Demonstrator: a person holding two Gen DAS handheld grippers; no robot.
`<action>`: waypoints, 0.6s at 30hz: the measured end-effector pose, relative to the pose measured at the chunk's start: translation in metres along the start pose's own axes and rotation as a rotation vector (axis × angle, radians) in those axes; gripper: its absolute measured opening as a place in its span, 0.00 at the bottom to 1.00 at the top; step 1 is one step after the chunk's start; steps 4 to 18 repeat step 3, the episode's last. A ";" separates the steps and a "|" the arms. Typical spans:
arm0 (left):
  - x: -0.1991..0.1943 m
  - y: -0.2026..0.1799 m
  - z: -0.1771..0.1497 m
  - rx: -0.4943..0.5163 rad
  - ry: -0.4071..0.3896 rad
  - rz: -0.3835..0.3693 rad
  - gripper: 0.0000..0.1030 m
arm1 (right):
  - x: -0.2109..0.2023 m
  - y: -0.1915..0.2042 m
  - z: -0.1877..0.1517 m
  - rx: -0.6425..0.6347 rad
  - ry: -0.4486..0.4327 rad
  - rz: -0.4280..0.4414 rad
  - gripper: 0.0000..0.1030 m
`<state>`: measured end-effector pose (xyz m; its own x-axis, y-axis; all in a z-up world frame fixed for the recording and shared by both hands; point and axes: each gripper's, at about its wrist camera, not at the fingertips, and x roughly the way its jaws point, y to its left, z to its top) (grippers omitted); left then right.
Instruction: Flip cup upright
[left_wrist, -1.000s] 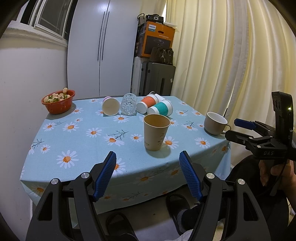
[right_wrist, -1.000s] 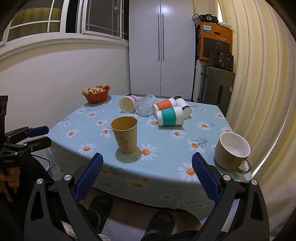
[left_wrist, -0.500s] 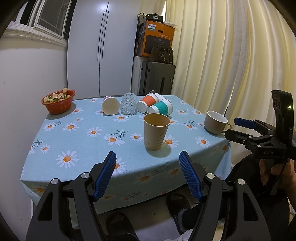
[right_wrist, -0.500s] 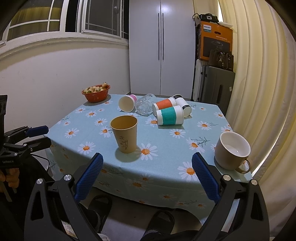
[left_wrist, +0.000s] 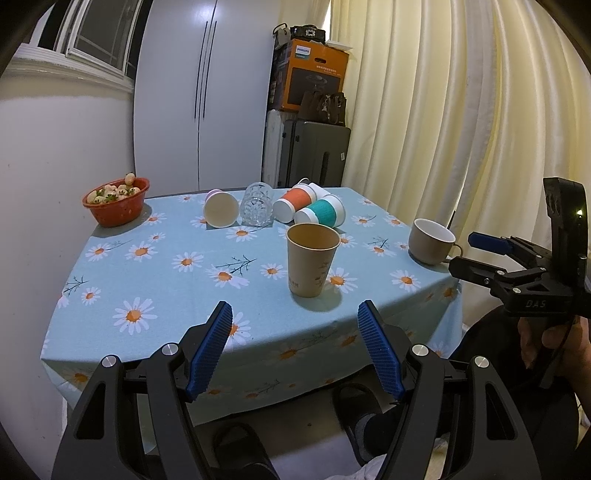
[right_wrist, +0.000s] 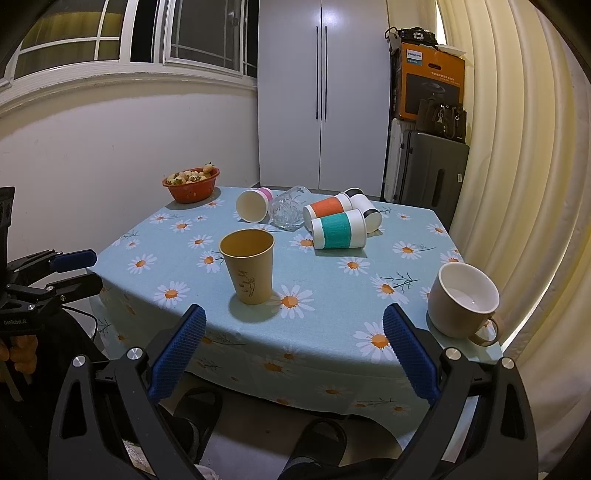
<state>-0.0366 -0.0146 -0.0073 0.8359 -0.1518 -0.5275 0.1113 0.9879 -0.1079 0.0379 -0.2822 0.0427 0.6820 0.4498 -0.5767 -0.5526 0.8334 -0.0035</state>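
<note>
Both grippers are hanging off the near edge of the table, w/ nothing between the fingers. The left gripper (left_wrist: 295, 314) is holding its blue pads wide apart, and the right gripper (right_wrist: 293, 317) is also standing wide open, empty.

The brown paper cup (left_wrist: 312, 260) is standing upright on the daisy tablecloth (left_wrist: 166, 266), near the front edge, approx in the middle. The beige mug (right_wrist: 463, 301) is sitting upright at the near right corner, handle pointing to the near-right side.

At the far side a row of cups is lying on the side: a pink-bottom cup (right_wrist: 253, 205) on the left, mouth facing near; just beside it a clear glass (right_wrist: 288, 210); then an orange-sleeve cup (right_wrist: 328, 208) and a teal-sleeve cup (right_wrist: 338, 232), the teal one lying nearer. Behind these a black-banded cup (right_wrist: 365, 210) is also lying down, touching them I think, but I cannot tell for sure.

A red bowl (left_wrist: 116, 201) w/ small fruits is resting at the far left corner, well apart from the cups
</note>
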 end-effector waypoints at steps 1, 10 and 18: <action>0.000 0.000 0.000 0.001 0.000 -0.001 0.67 | 0.000 0.001 0.000 0.001 -0.001 0.000 0.93; 0.000 0.001 0.000 0.000 -0.001 -0.001 0.67 | 0.000 0.000 0.000 0.002 -0.002 0.001 0.93; 0.000 0.001 0.000 0.000 -0.001 -0.001 0.67 | 0.000 0.000 0.000 0.002 -0.002 0.001 0.93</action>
